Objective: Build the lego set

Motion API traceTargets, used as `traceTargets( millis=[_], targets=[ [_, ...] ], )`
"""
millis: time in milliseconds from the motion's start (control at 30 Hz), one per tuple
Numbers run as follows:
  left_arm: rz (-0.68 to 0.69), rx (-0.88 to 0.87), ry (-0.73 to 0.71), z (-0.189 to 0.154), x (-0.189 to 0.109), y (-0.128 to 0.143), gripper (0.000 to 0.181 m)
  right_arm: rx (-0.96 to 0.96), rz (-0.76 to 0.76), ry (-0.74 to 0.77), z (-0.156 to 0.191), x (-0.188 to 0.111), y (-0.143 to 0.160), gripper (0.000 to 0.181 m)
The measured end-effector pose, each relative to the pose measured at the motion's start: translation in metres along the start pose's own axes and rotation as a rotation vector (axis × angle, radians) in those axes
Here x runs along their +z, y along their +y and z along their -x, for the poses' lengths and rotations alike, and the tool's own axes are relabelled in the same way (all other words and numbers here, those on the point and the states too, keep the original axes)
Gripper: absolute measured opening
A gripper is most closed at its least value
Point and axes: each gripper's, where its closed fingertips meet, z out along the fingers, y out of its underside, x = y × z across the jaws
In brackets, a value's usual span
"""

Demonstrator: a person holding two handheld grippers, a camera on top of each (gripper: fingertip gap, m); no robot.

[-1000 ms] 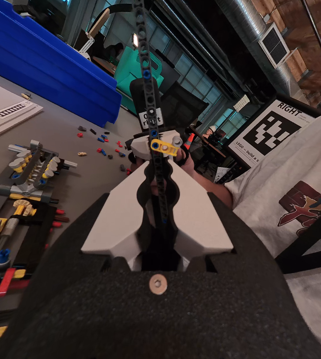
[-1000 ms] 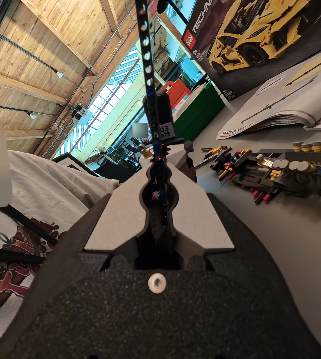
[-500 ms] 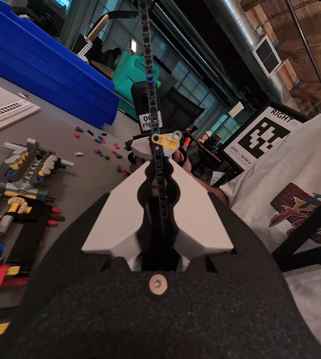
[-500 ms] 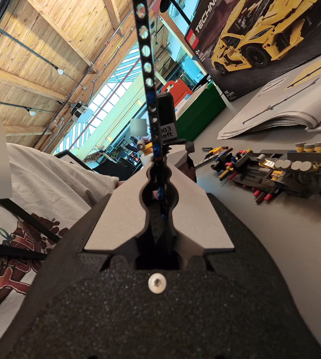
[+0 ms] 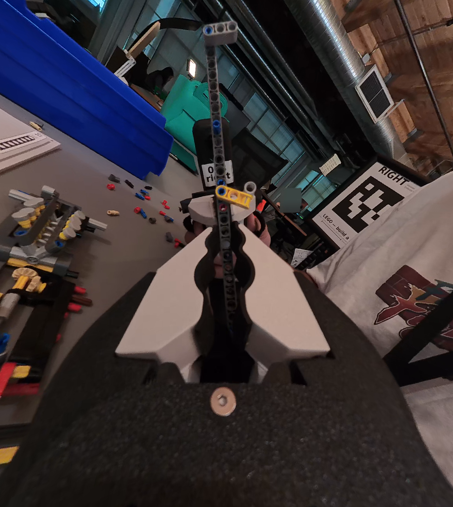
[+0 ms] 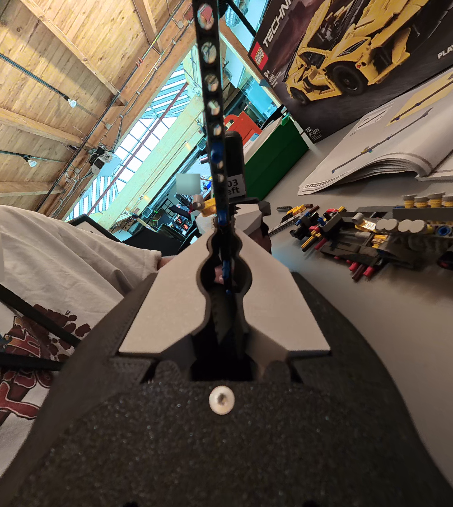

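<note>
Both claws clenched on one long dark beam: left claw (image 5: 224, 263), right claw (image 6: 224, 260), facing each other. Beam (image 5: 215, 115) stood upright above the surface (image 5: 121, 247); yellow connector (image 5: 235, 196) pinned mid-beam. Partial chassis (image 6: 401, 233) lay farther off.

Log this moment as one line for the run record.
left gripper: shut on long dark-grey holed Lego beam | right gripper: shut on same beam | small yellow Lego connector on beam | held above table
</note>
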Motion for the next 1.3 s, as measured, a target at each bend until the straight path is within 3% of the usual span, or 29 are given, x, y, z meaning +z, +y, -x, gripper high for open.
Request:
traceTargets(
  millis=[267,367,500,567,667,767,867,967,1100,1300],
  targets=[
    [0.043,-0.042,-0.049,0.012,-0.002,-0.001,0.007,0.091,-0.033,0.02,-0.013,0.001,-0.006,0.005],
    [0.121,-0.058,-0.043,0.009,-0.011,0.012,0.019,0.173,-0.113,0.012,-0.021,-0.01,-0.018,0.005],
    [0.186,-0.037,-0.091,0.014,-0.014,0.024,0.008,0.195,-0.085,0.054,-0.027,-0.005,-0.013,0.005],
    [0.242,-0.144,-0.095,0.02,-0.02,0.033,0.006,0.197,-0.001,0.119,-0.034,-0.006,-0.003,0.006],
    [0.325,-0.302,-0.069,0.02,-0.029,0.043,0.006,-0.025,0.238,0.258,-0.036,-0.024,0.019,0.018],
    [0.538,-0.331,-0.136,0.017,-0.036,0.066,0.006,-0.361,0.468,0.322,-0.013,-0.04,0.031,0.03],
    [0.664,-0.381,-0.147,0.007,-0.034,0.078,0.006,-0.76,0.685,0.365,0.007,-0.022,0.045,0.04],
    [0.722,-0.43,-0.173,0.011,-0.031,0.087,0.006,-1.028,0.943,0.354,-0.004,-0.002,0.075,0.047],
    [0.715,-0.489,-0.144,0.012,-0.031,0.089,0.006,-1.083,1.106,0.231,-0.023,0.007,0.095,0.055],
    [0.602,-0.531,-0.133,0.013,-0.034,0.08,0.007,-1.14,1.11,0.185,-0.034,0.016,0.09,0.034]
  ],
)
